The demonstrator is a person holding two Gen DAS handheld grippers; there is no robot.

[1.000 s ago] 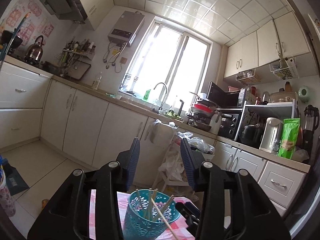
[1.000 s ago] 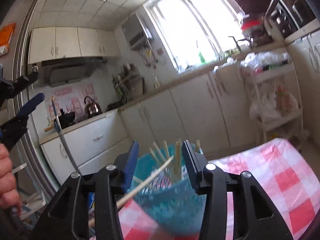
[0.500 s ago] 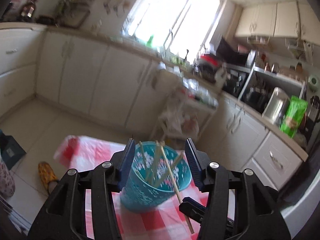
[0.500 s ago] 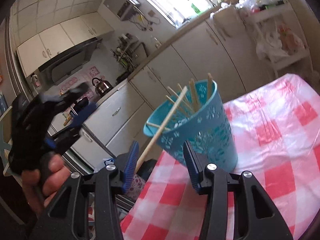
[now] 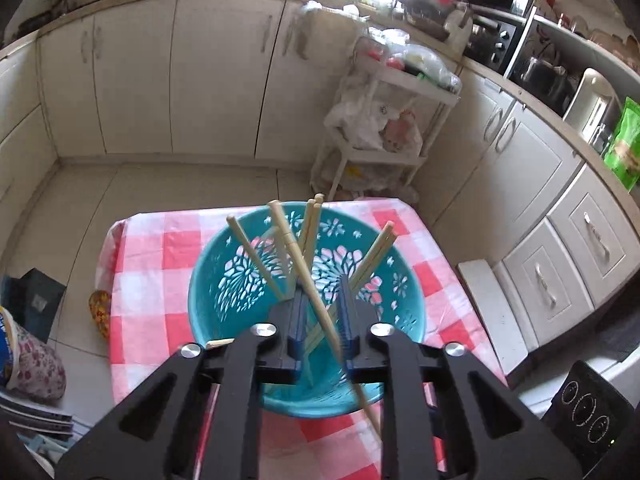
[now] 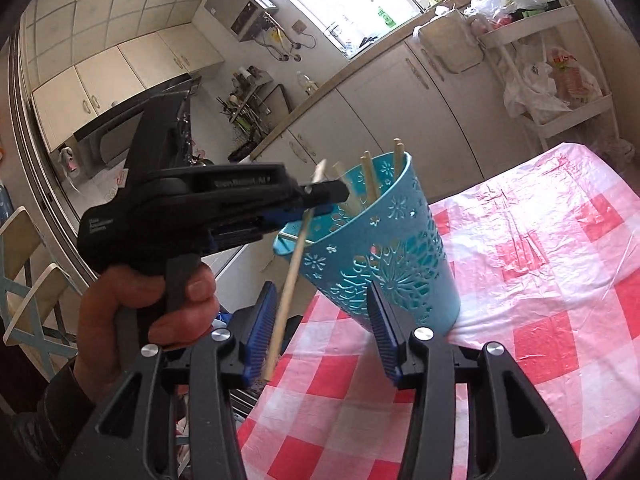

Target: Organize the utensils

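With the left gripper [image 5: 322, 320] pinching 1 chopstick [image 6: 294, 264] and the right gripper [image 6: 322, 332] open, it should tip the stick fully inside the basket [image 6: 380, 248].

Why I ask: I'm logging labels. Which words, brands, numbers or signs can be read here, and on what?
No text reads with certainty.
Three short white lines on the body of the left gripper: too small to read.
One line along its top bar: blurred.
Label on the green bottle by the window: too small.
Print on the green packet: blurred.
Red print on the plastic bag: unreadable.
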